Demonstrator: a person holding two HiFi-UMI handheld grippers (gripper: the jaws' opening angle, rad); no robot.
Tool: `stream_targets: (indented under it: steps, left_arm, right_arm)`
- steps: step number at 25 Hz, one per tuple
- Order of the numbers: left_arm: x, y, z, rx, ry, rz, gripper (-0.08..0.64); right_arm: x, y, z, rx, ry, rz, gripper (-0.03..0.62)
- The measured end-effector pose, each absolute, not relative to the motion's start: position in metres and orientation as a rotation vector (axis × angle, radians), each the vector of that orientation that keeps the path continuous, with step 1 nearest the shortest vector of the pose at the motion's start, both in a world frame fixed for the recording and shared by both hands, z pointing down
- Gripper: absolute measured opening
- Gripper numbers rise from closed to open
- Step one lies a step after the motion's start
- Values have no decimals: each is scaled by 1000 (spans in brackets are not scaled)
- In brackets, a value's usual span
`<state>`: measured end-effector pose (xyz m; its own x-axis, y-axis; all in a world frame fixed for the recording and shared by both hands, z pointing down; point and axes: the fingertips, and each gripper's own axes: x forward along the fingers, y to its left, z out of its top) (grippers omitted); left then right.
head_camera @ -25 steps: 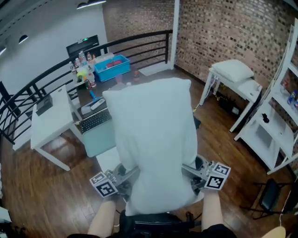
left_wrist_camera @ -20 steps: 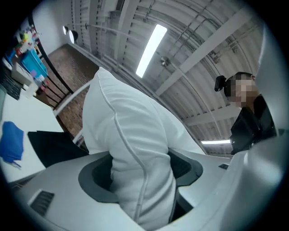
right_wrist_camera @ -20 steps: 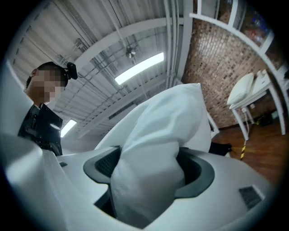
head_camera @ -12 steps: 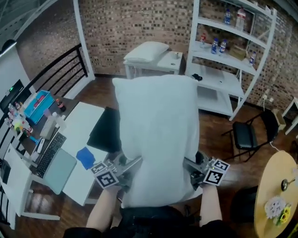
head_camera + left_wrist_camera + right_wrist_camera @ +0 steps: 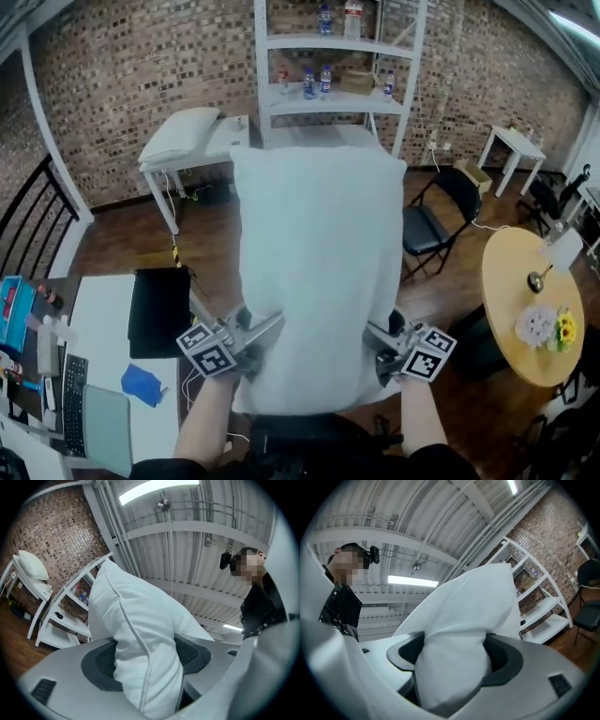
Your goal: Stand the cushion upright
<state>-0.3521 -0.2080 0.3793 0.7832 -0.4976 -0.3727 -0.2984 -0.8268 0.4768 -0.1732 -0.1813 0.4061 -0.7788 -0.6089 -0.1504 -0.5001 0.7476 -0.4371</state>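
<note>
Head view: white cushion (image 5: 314, 281) held off the floor by a left gripper (image 5: 242, 339) and a right gripper (image 5: 386, 345)

A brick wall (image 5: 122, 84) runs across the top of the picture, above a dark wooden floor (image 5: 220, 239). The cushion fills the middle of the view. It is large, plain and rectangular, with its long side running from the grippers up toward the wall. It rests on no furniture; only the two grippers touch it.

Behind it stands a white shelving unit (image 5: 328, 42) with several small bottles (image 5: 314, 82). To the right is a round wooden table (image 5: 511, 281) with a bunch of flowers (image 5: 548, 328), and a black folding chair (image 5: 433, 211) stands between that table and the cushion. To the left, a small white table (image 5: 225, 141) carries a second white pillow (image 5: 183, 136). A white desk (image 5: 98, 314) at the lower left holds a black mat (image 5: 159, 312), a blue cloth (image 5: 143, 384) and a keyboard (image 5: 73, 403).

Each gripper clamps one lower corner of the cushion. In the left gripper view, the dark pads (image 5: 101, 663) pinch a piped seam edge of the fabric. In the right gripper view, the pads (image 5: 504, 660) squeeze a bunched fold of it
</note>
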Motion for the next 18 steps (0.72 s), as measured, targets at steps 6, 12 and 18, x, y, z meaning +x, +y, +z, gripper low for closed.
stream_targets:
  steps: [6, 12, 18]
  left_arm:
    - [-316, -203, 404, 2521, -342, -647, 307]
    - [-281, -201, 422, 2488, -251, -578, 307]
    - [-203, -216, 413, 2518, -211, -574, 307]
  right_arm:
    - [-143, -147, 426, -1111, 2589, -558, 362]
    - [-110, -131, 448, -1193, 2504, -610, 362]
    - [-30, -142, 443, -1194, 2464, -542, 362]
